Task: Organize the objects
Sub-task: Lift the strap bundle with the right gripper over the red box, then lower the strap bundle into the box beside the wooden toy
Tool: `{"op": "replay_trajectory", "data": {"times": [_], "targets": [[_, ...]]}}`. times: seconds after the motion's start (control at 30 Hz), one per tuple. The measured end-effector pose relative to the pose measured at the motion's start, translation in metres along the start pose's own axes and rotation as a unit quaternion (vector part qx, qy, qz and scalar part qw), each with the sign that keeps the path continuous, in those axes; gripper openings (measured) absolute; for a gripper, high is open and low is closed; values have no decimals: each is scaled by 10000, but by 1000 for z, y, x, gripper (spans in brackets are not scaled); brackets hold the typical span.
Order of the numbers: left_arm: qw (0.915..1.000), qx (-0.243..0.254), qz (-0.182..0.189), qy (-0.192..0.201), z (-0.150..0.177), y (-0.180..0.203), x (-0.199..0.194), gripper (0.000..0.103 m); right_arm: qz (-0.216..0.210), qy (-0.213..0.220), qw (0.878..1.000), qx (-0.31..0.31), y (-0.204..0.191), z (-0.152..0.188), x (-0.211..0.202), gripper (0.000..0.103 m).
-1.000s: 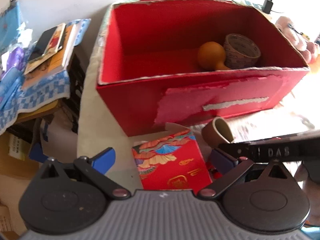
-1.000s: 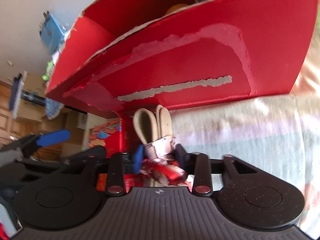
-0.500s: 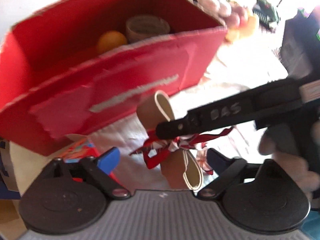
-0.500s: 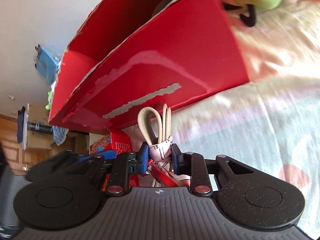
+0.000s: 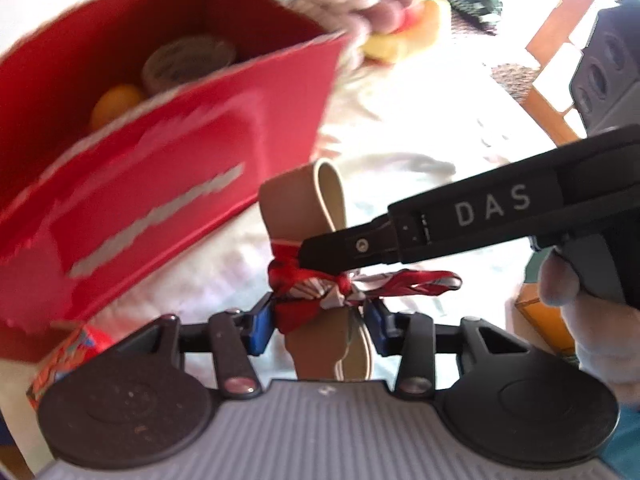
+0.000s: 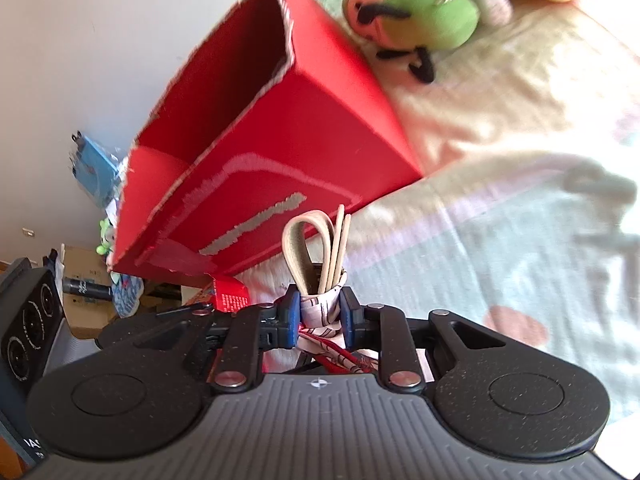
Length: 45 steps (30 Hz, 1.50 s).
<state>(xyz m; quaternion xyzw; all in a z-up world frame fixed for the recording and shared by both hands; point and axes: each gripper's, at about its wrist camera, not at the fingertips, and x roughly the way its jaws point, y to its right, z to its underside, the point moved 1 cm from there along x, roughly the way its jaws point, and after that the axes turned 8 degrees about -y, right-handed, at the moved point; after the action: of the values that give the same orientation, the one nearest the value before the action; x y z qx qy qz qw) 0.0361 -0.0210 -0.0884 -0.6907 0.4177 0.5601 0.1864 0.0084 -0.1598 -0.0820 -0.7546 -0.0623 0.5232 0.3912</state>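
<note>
A: We start with the bed (image 6: 520, 240); its pastel sheet carries everything. On it the red box (image 5: 160, 184) stands open at the top, to the left and far side of us. 1 second back it filled the left view square on; now it has swung off to the left, so we have turned away from it.

B: And the plush toys (image 6: 420, 12) lie beyond its far right corner. What is in the box?

A: We make out a tape roll (image 5: 188, 60) and an orange round thing (image 5: 116, 100) beside it. Nothing else shows.

B: Then the thing we are handling?

A: The strap bundle (image 5: 296, 208), a folded tan strap tied round with a red scarf (image 5: 304, 284). It is up off the sheet, in front of the box's near wall, not yet over the opening. The right gripper (image 6: 320, 312) has its jaws pressed on the scarf wrap, pinching the bundle.

B: And our left gripper (image 5: 318, 326)?

A: That is the change. Its jaws were spread wide with nothing between them; now they have drawn in to either side of the scarf, under the right jaws. The pads look to be at the cloth, but we cannot tell whether they grip.

B: So we judge a hand-over or a 2-handed carry, with the box as the likely place.
</note>
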Motion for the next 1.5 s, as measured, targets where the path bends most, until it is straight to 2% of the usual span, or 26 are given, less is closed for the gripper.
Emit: {"op": "replay_trajectory", "data": {"times": [0.23, 0.4, 0.6, 0.77, 0.97, 1.17, 1.37, 1.5], "targets": [[9958, 629, 245, 623, -20, 29, -41, 42, -51, 515, 9986, -40, -5, 2, -56, 22], [9880, 785, 286, 1301, -43, 40, -80, 42, -74, 1058, 9933, -459, -29, -9, -96, 22], [9756, 632, -44, 2100, -63, 20, -133, 43, -267, 1511, 9802, -1253, -74, -47, -114, 22], [9703, 119, -425, 2377, -70, -19, -156, 43, -472, 1419, 9730, -1756, -115, -87, -92, 22], [9720, -697, -517, 2184, -75, -78, -145, 43, -474, 897, 9757, -1942, -148, -123, -41, 22], [9781, -1361, -532, 1481, -69, -119, -96, 43, -29, -36, 9827, -1852, -154, -140, 27, 22], [9788, -1825, -520, 775, -73, -144, -56, 43, 474, -850, 9780, -1844, -150, -145, 80, 22], [9785, -1948, -551, 400, -77, -150, -41, 43, 736, -1178, 9740, -1791, -144, -151, 102, 22]]}}
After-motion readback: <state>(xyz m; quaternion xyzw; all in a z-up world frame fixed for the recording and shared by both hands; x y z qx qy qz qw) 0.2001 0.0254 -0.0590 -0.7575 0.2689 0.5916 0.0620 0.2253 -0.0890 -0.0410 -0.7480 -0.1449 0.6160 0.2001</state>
